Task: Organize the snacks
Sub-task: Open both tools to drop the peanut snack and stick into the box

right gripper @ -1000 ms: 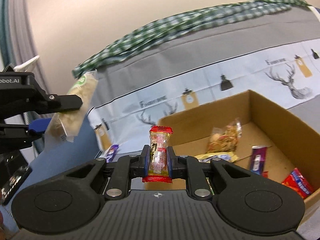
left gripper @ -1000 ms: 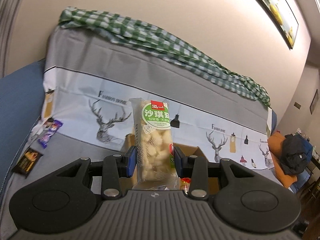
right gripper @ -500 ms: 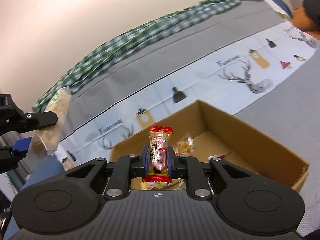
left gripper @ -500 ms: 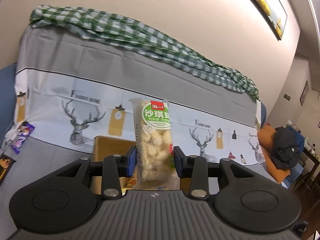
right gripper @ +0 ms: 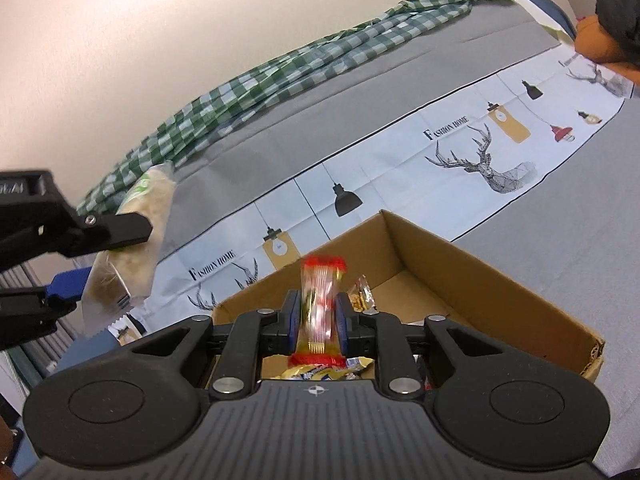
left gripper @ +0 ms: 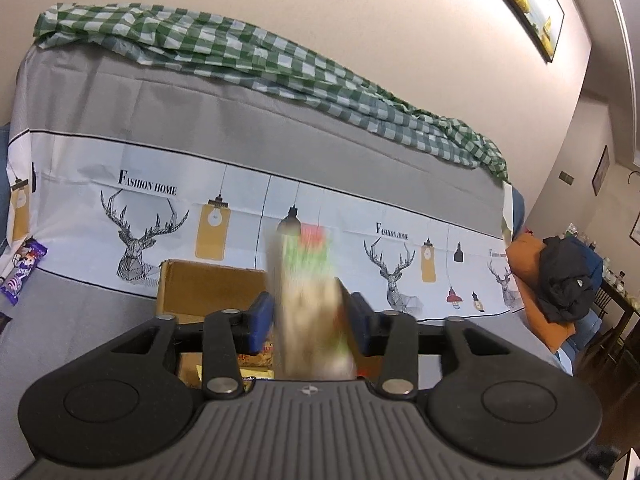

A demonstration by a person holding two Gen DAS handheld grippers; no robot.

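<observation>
My left gripper [left gripper: 312, 312] hangs over the cardboard box [left gripper: 200, 280], and its jaws are opening. A long green-labelled pack of pale puffed snack [left gripper: 308, 300] is between them, blurred as it slips down, with a gap at the left pad. The right wrist view shows that pack [right gripper: 132, 240] from the side, in the left gripper [right gripper: 100, 260]. My right gripper [right gripper: 318, 312] is over the box [right gripper: 480, 280] too, jaws opening. A small red-ended candy bar [right gripper: 320, 304] blurs between its pads. Other snack packets [right gripper: 360, 296] lie in the box.
The box sits on a grey sofa seat against a deer-print cover [left gripper: 140, 220], with a green checked cloth [left gripper: 240, 52] along the top. A purple snack [left gripper: 22, 268] lies at the far left. An orange cushion with dark clothing [left gripper: 560, 280] is at the right end.
Both pairs of jaws have widened, and both snacks now blur as they slide down. The left gripper has shifted right towards the box; the right gripper has rolled slightly over it.
</observation>
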